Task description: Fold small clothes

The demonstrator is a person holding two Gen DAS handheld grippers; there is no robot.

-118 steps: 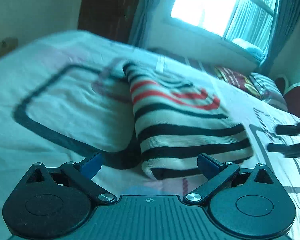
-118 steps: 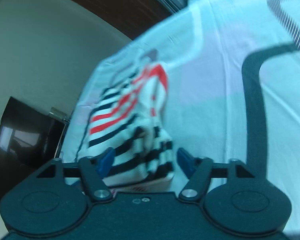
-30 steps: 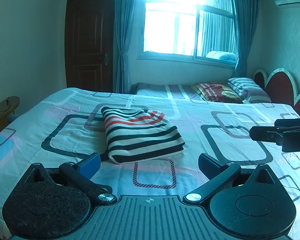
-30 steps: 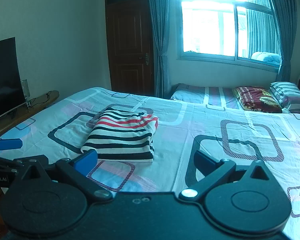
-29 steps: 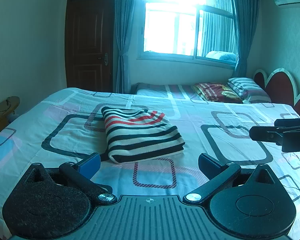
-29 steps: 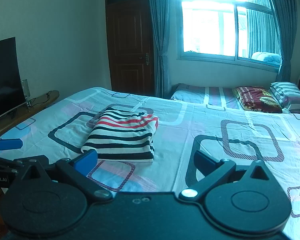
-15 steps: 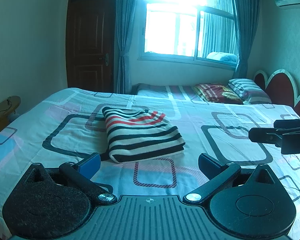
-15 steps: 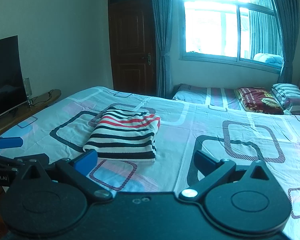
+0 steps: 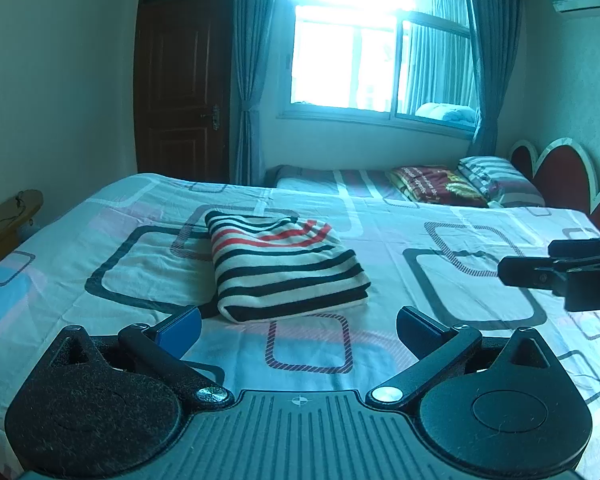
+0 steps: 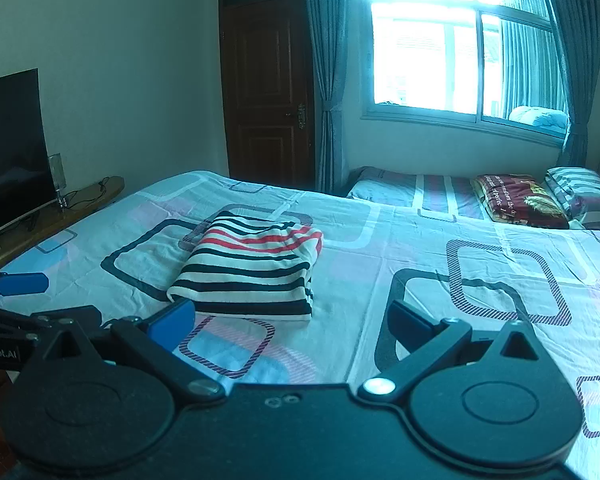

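Left wrist view first: we are taking the folded striped garment as our landmark. It is lying flat on the bed, a neat block of black, white and red stripes, sitting on the patterned sheet. To the left of the garment we are seeing a wooden shelf at the room's edge, and behind and left of it a dark door. We are holding the left tongs low in front of the garment, spread wide with nothing between the blue pads, well apart from the cloth. Behind the garment a bright window is glowing between curtains. To the right of the garment two pillows are lying near a red headboard, and the right tongs are poking in from the right edge.

Right wrist view: left of the garment a dark television is standing on a wooden shelf, and the left tongs are showing at the left edge. We are holding the right tongs in front of the garment, also spread wide and carrying nothing, not touching the cloth. The pillows are lying to the garment's right.
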